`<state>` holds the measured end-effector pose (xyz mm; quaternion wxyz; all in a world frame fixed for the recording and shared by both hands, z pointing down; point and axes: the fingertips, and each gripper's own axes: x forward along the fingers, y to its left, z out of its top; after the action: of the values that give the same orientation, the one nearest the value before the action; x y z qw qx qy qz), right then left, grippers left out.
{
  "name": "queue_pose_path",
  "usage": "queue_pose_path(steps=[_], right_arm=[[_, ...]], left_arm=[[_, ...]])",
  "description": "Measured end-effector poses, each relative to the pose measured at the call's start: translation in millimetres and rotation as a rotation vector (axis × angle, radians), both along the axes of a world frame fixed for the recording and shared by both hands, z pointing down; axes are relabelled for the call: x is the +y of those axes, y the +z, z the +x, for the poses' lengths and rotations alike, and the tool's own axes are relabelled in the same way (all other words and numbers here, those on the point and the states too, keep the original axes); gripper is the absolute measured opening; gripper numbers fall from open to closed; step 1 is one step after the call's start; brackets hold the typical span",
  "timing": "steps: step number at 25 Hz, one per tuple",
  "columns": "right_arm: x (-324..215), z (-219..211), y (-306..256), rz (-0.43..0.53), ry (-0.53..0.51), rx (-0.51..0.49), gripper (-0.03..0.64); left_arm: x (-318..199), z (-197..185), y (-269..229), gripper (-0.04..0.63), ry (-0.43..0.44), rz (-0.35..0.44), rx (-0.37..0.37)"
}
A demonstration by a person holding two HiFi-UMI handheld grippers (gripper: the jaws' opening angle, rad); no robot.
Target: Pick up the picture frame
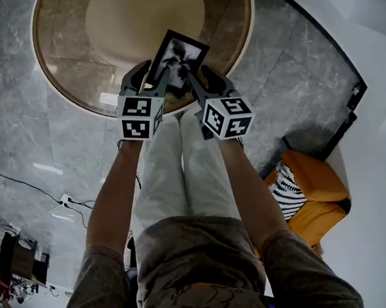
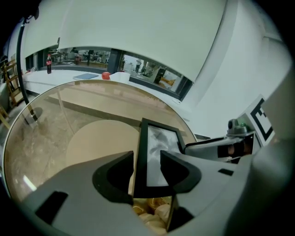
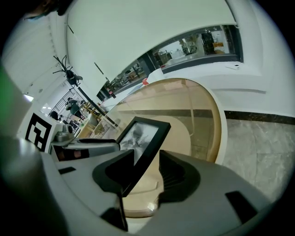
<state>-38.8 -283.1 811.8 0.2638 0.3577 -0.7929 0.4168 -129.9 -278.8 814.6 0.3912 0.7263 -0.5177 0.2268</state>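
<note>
A person stands at a round glass worktop [image 1: 62, 58] with a brown rim area and a beige disc in the middle, and holds one hand-held gripper in each hand, both arms stretched forward and downward. The picture frame [image 1: 179, 55] is black with a grey, black and white picture in it. In the head view it is at the near edge of the worktop, tilted, and exactly between the two tools. The left hand-held gripper [image 2: 147, 156] has its jaws wide apart. In its own view the lower left part of the picture frame is between them: the left jaw is at the outer edge of the frame, and the right jaw covers a part of the glass front. It cannot be told if the pads press there. The right hand-held gripper [image 3: 146, 151] also has its jaws wide. The lower right corner of the frame lies close to its left jaw, while a beige strip of the worktop shows between the frame and its right jaw, so this side is apart. The marker cubes [image 1: 141, 116] of both tools are just beside each other, below the frame in the head view. Around the worktop is a grey marble floor [image 1: 30, 135], and to the person's right stands an orange armchair [image 1: 321, 200] with a striped cushion [image 1: 285, 186].
</note>
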Motion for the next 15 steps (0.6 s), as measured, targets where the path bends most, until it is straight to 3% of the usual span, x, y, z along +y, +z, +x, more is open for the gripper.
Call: queue_pose_path(steps=[15], right_arm=[[2.2,-1.4,0.5,-0.009,0.027,0.018,0.129]], left_arm=[[1.0,-3.2,-0.3,0.133,-0.005,-0.011,0.01]])
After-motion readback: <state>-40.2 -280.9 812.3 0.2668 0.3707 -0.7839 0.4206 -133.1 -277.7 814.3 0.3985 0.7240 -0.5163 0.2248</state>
